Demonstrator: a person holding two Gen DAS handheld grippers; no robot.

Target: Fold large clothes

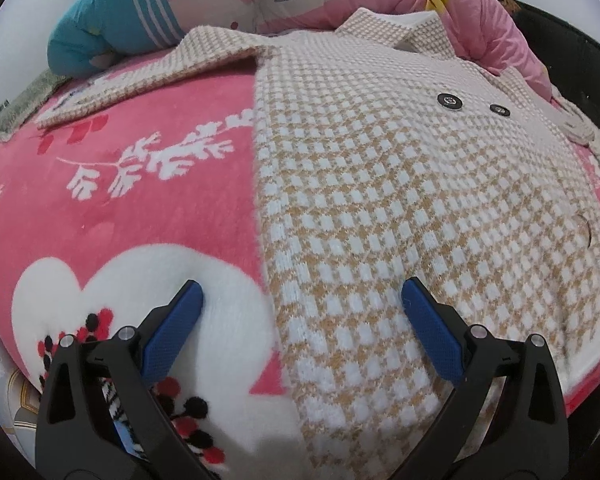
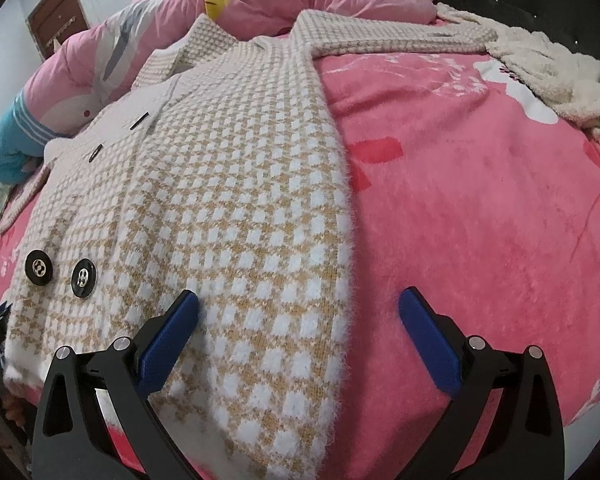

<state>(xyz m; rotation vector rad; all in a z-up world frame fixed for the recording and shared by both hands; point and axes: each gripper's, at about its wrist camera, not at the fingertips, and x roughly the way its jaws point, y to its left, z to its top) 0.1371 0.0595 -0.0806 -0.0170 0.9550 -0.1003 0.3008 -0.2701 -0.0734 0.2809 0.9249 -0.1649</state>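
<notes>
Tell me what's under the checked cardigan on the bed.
The checked cardigan lies spread on a pink fleece blanket that shows along both its sides, with white prints beside it. Whatever the blanket's pattern does directly beneath the cardigan is covered.

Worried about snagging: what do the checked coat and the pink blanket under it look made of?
The checked coat looks like a fuzzy knit, maybe wool or mohair blend: fine hairs stand along its edge. The pink blanket looks like plush fleece, matte with a short brushed pile.

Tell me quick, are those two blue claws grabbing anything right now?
Left gripper: open, holding nothing, straddling the checked coat's edge.
Right gripper: open, holding nothing, likewise.
</notes>
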